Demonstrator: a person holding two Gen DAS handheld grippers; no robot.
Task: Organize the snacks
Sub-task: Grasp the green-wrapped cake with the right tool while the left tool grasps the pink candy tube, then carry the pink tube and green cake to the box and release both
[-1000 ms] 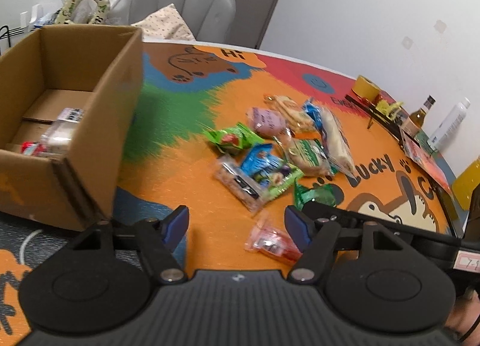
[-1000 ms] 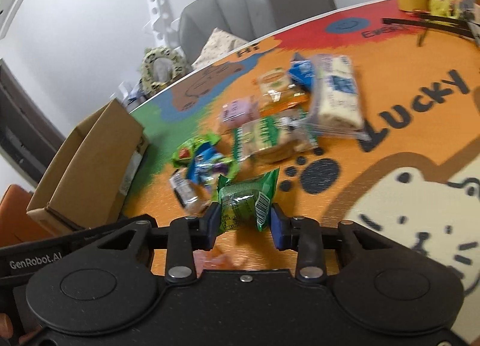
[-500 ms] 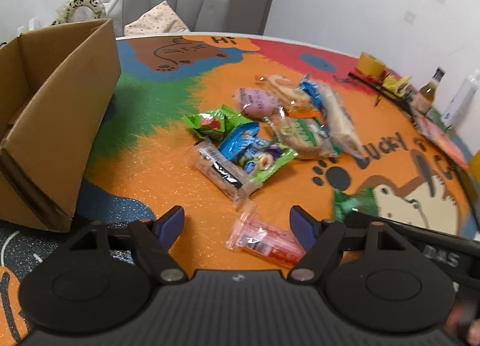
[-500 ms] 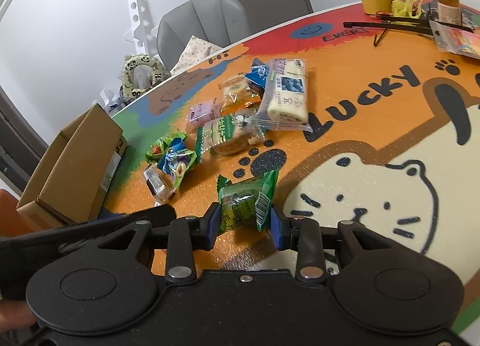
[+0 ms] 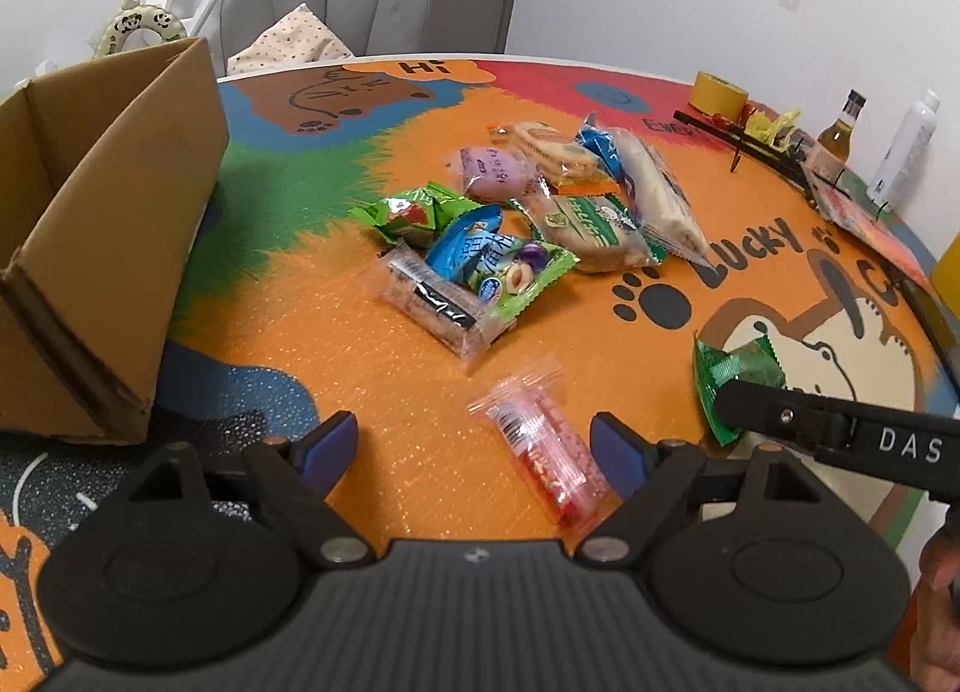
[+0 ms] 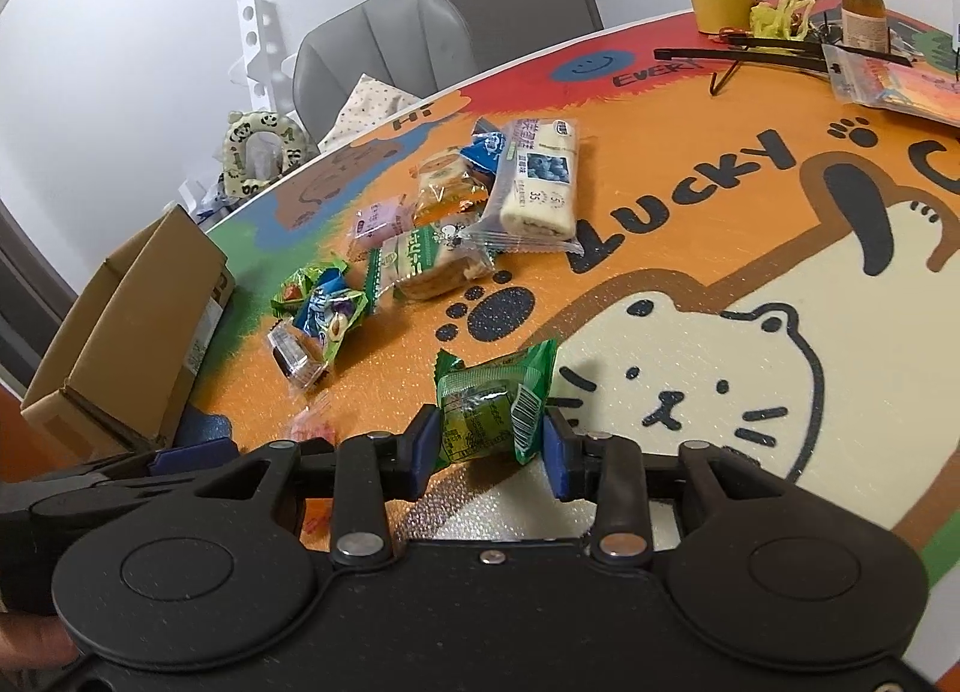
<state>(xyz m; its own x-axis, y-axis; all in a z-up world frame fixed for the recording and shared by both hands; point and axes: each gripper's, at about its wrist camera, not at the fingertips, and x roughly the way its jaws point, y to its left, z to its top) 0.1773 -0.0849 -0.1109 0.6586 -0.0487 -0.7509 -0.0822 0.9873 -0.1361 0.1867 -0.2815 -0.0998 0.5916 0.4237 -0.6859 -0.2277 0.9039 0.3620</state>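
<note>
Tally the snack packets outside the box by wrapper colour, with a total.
green packets: 4
blue packets: 2
pink packet: 1
orange packet: 1
clear packets: 2
Total: 10

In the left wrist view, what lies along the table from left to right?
Cardboard box → clear dark-bar packet → red candy packet → green snack packet between the right gripper's opening jaws → brown bottle → white bottle.
</note>
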